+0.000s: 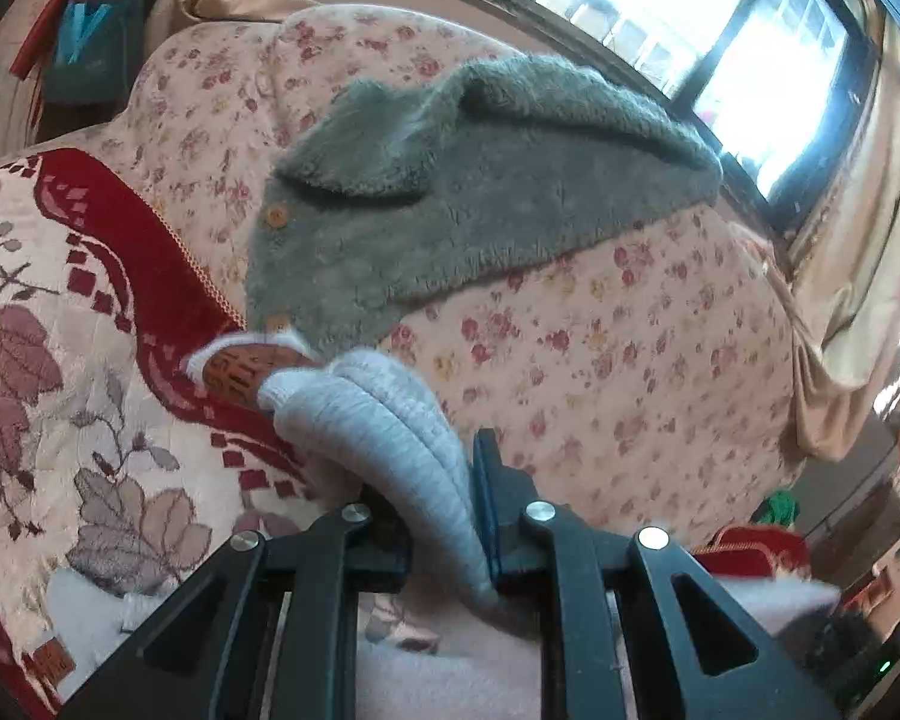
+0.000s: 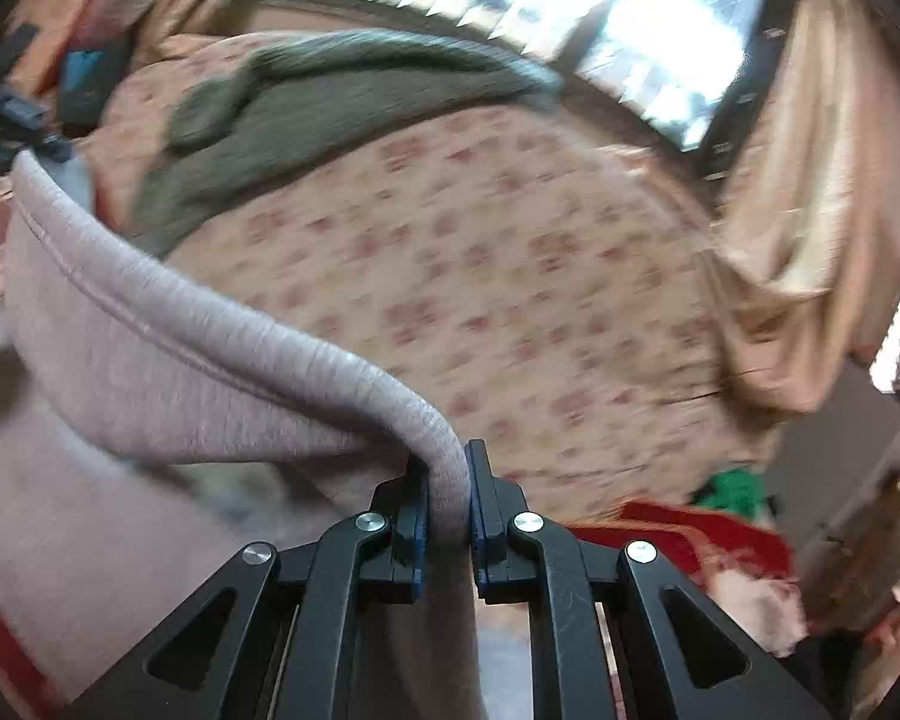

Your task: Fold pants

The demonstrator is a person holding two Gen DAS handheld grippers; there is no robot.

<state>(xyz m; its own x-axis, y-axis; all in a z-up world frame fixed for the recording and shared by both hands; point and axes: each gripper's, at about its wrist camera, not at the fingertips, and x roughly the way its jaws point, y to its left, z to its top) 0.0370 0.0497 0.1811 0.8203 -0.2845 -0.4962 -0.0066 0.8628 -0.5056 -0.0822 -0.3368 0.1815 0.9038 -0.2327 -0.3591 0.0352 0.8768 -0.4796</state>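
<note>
The pants (image 1: 384,420) are light grey-pink knit with a ribbed waistband and an orange printed label. My left gripper (image 1: 444,516) is shut on bunched waistband folds, held above a red-and-cream floral bedspread (image 1: 60,360). In the right wrist view the pants (image 2: 168,360) stretch away to the left, and my right gripper (image 2: 448,510) is shut on the ribbed edge. The lower part of the pants hangs out of sight below both grippers. The right view is blurred.
A grey fleece garment (image 1: 450,192) with wooden buttons lies over a pink floral quilt (image 1: 600,360), also seen in the right wrist view (image 2: 330,102). A window (image 1: 690,30) and beige curtains (image 2: 810,180) are behind. A green item (image 2: 732,489) sits at lower right.
</note>
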